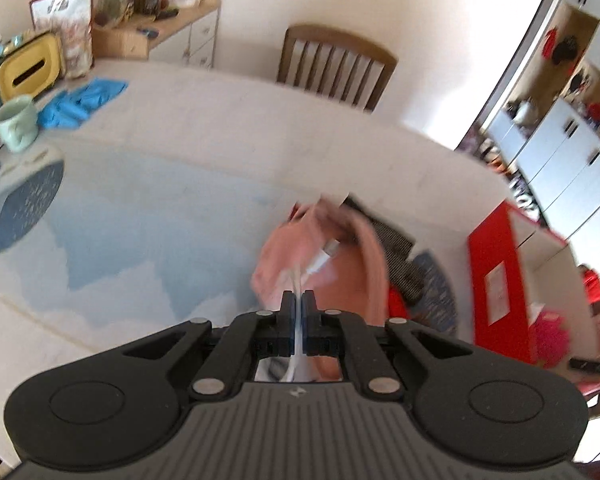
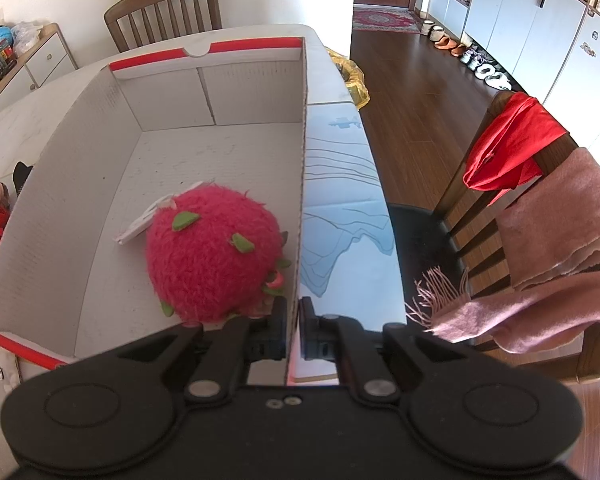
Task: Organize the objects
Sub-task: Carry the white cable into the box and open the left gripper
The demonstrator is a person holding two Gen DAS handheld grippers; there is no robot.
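Observation:
My left gripper (image 1: 298, 298) is shut on a white cable (image 1: 318, 262) and holds it above a pink cloth item (image 1: 300, 256) that lies on the table, blurred by motion. A striped dark item (image 1: 396, 252) lies just right of the cloth. My right gripper (image 2: 294, 308) is shut on the right wall of a white cardboard box with red trim (image 2: 300, 128). A pink plush dragon fruit (image 2: 214, 254) with green leaves sits inside the box, by that wall. The box also shows at the right in the left wrist view (image 1: 496, 276).
A green mug (image 1: 16, 122), blue cloth (image 1: 80, 100), a yellow tissue box (image 1: 28, 70) and a blue plate (image 1: 24, 204) sit at the table's far left. A wooden chair (image 1: 336, 64) stands behind the table. Another chair with a red cloth (image 2: 508, 148) and pink scarf (image 2: 556, 248) stands right of the table.

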